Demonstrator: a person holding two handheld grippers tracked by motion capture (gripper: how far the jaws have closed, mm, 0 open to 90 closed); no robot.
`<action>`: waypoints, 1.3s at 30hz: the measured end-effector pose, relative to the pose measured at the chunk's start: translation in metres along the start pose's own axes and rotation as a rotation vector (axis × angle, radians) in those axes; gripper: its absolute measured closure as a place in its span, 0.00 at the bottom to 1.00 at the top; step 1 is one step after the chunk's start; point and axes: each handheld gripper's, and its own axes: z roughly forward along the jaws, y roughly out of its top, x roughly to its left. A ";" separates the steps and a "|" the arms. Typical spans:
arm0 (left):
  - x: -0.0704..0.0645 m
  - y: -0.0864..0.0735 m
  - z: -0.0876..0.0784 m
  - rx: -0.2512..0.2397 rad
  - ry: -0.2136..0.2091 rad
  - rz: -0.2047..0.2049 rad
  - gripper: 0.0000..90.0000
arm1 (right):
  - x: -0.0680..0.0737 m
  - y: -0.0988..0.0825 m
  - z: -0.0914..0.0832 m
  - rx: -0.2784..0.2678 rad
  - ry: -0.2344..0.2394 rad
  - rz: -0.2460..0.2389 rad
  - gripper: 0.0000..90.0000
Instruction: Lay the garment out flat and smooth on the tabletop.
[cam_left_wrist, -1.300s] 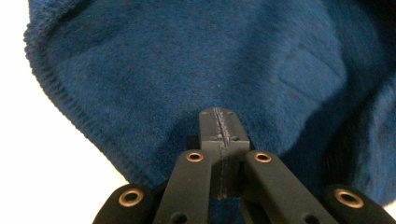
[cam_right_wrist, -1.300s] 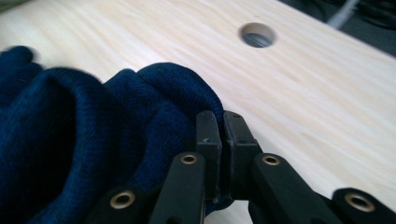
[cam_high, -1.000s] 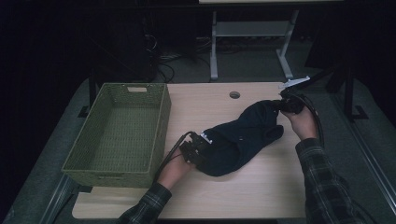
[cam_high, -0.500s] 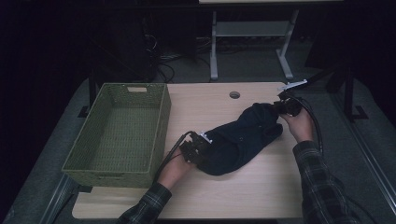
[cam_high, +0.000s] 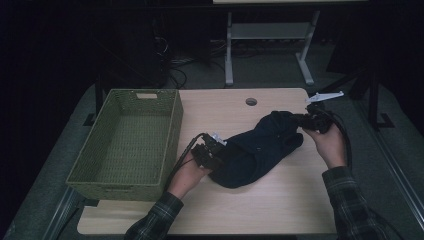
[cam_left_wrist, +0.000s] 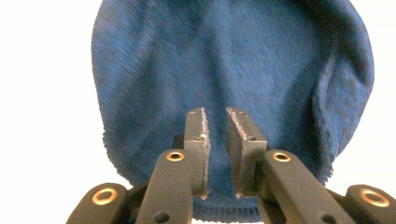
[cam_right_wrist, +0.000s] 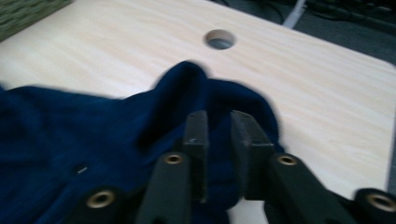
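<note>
A dark blue knit cloth (cam_high: 260, 145) lies crumpled on the wooden table (cam_high: 280, 200). My left gripper (cam_high: 221, 149) is at the cloth's near left end. In the left gripper view its jaws (cam_left_wrist: 217, 112) stand a narrow gap apart over the blue cloth (cam_left_wrist: 224, 60); they have just been opening, and the pads press on nothing. My right gripper (cam_high: 301, 120) is at the cloth's far right end. Its jaws (cam_right_wrist: 218, 114) have just been closing and stand slightly apart above a raised fold of the cloth (cam_right_wrist: 70, 140), pressing on nothing.
A green woven basket (cam_high: 172, 130) stands empty on the table's left side, close to the left hand. A round cable hole (cam_high: 251, 101) is in the table near its far edge. Beyond the table, a metal stand and cables are on the dark floor.
The right hand has shifted a little to the right and toward me at the cloth's far end. The left hand has stayed put. The cloth lies much as before.
</note>
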 end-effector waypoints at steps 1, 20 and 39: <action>0.001 0.002 -0.001 -0.002 0.003 0.003 0.83 | 0.006 -0.003 -0.003 0.001 0.010 -0.011 0.90; 0.019 0.067 -0.006 -0.075 0.048 0.032 1.00 | 0.086 -0.070 0.003 0.044 0.164 -0.066 1.00; 0.023 0.103 0.069 0.012 0.059 0.056 1.00 | 0.110 -0.090 0.039 0.138 0.169 -0.100 1.00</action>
